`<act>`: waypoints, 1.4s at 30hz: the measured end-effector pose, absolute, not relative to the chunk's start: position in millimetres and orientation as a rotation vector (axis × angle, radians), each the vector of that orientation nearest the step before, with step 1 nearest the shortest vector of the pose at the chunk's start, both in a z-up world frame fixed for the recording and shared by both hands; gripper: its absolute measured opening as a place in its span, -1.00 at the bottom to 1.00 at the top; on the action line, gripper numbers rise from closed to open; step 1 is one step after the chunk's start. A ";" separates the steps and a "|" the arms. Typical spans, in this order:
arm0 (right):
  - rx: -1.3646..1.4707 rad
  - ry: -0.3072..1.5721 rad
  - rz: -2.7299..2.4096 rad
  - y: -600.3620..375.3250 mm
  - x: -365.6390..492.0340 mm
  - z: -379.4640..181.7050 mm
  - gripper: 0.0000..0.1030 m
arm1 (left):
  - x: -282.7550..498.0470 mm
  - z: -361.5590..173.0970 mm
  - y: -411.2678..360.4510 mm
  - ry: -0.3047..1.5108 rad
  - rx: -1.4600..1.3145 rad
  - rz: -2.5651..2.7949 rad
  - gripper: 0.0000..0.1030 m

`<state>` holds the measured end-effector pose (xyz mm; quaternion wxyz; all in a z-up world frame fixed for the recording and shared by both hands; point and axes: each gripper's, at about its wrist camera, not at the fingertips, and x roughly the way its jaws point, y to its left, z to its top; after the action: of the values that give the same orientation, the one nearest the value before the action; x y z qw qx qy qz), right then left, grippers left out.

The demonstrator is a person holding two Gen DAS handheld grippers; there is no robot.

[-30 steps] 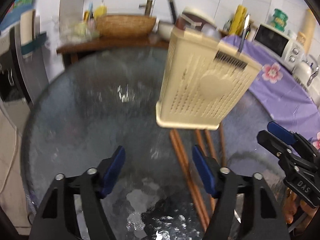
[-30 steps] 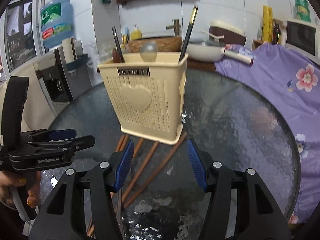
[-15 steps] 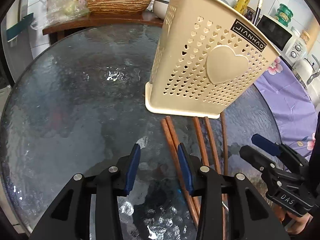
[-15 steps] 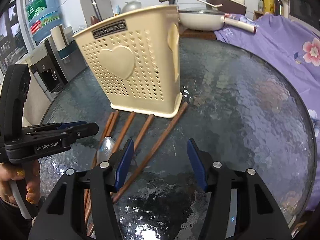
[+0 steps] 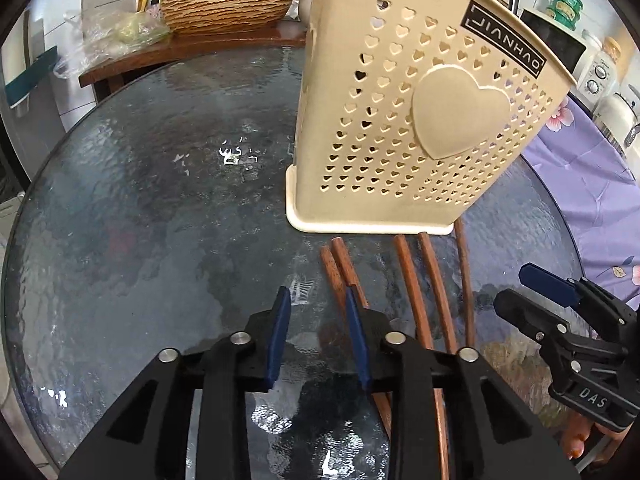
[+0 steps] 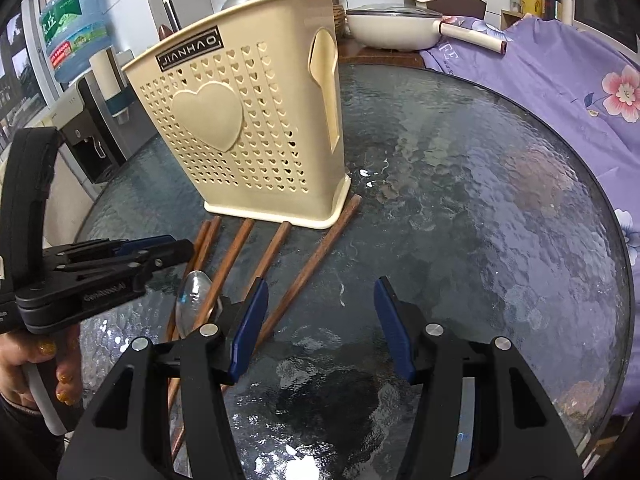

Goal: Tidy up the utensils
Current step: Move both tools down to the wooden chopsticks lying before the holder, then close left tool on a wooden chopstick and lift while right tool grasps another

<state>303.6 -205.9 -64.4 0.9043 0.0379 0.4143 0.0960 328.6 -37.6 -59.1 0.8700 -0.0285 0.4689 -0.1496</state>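
Note:
A cream plastic utensil holder with a heart on its front stands on the round glass table; it also shows in the right wrist view, with utensil handles rising from it. Several brown wooden chopsticks lie in front of its base, also seen in the right wrist view. A metal spoon lies among them. My left gripper is open and empty, low over the table just left of the leftmost chopsticks. My right gripper is open and empty above the table, right of the chopsticks.
A purple flowered cloth covers the right side. A white pan and a woven basket stand on a counter behind the table. A water dispenser stands at the left.
Both grippers have come down and closer to the holder and chopsticks. My left gripper's jaws have narrowed from wide open to partly open. The right jaws stayed wide.

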 end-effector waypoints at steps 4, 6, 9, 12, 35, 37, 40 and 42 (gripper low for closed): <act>0.062 0.877 0.171 -203.3 309.6 -64.8 0.08 | 333.0 -59.9 -28.4 0.984 -0.042 -0.281 -0.74; 0.063 0.890 0.161 -202.0 313.4 -65.1 0.08 | 334.3 -59.5 -23.3 0.986 -0.051 -0.276 -0.74; 0.070 0.900 0.151 -199.6 319.2 -65.6 0.08 | 335.1 -59.0 -16.3 0.997 -0.093 -0.271 -0.74; 0.073 0.913 0.128 -197.9 326.4 -67.5 0.08 | 334.4 -56.3 -12.5 0.985 -0.120 -0.281 -0.73; 0.059 0.949 -0.004 -199.6 368.2 -79.3 -0.40 | 320.7 -57.2 -40.0 0.967 0.006 -0.246 -0.31; 0.033 0.945 -0.008 -201.2 368.7 -79.9 -0.40 | 319.0 -57.4 -38.9 0.964 0.015 -0.244 -0.37; 0.009 0.937 -0.008 -201.9 367.3 -81.1 -0.41 | 319.9 -58.3 -40.1 0.957 0.033 -0.239 -0.53; 0.003 0.936 -0.004 -203.6 367.0 -81.1 -0.61 | 323.1 -59.0 -37.6 0.960 0.027 -0.248 -0.71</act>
<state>367.0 -203.6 -81.1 0.8924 0.0016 0.4512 -0.0018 323.1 -37.6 -59.0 0.8795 0.0128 0.4607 -0.1188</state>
